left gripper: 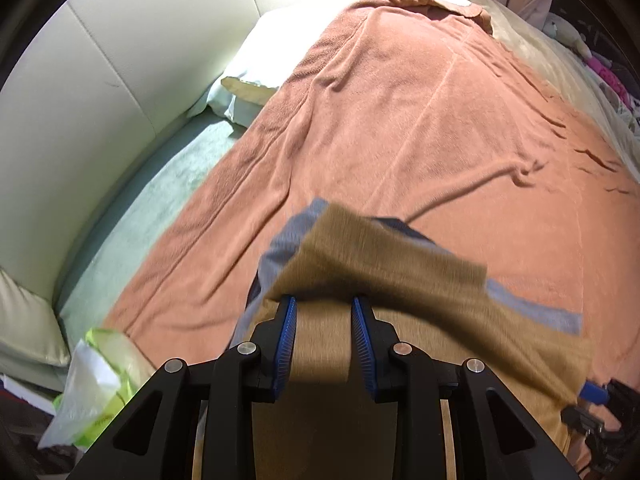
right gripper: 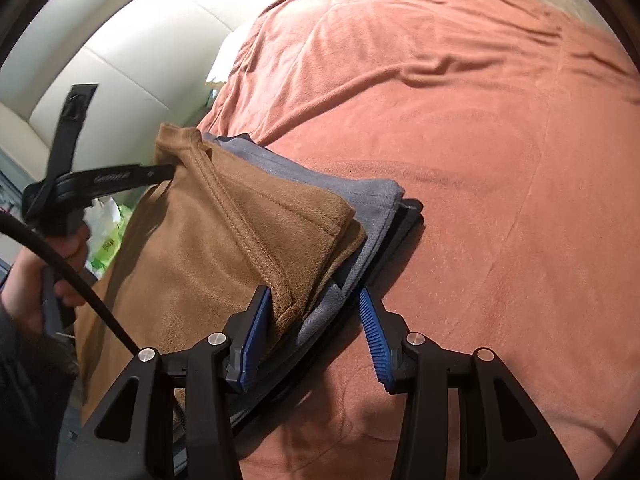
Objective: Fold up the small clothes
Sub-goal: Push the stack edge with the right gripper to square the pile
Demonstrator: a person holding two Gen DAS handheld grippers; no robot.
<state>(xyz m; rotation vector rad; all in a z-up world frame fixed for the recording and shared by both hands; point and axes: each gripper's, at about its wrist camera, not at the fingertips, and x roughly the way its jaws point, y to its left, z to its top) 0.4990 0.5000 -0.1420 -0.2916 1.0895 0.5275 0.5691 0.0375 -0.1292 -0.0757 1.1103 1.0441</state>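
Note:
A brown fleece garment (left gripper: 384, 264) is folded over and lifted at one edge, with my left gripper (left gripper: 324, 312) shut on that fold; brown cloth fills the gap between the blue pads. In the right wrist view the left gripper (right gripper: 170, 168) holds up the brown garment (right gripper: 224, 240) at its far corner. Under it lie a folded grey garment (right gripper: 360, 200) and a dark one (right gripper: 410, 212). My right gripper (right gripper: 312, 312) stands open at the stack's near corner: its left finger touches the brown edge, its right finger is clear over the blanket.
The stack rests on a salmon blanket (right gripper: 480, 140) spread over a bed. A cream padded headboard (left gripper: 120, 60) runs along the left, with a pale pillow (left gripper: 256, 76) beside it. A white and green plastic bag (left gripper: 92, 392) lies at the near left. A person's hand (right gripper: 68, 248) grips the left tool.

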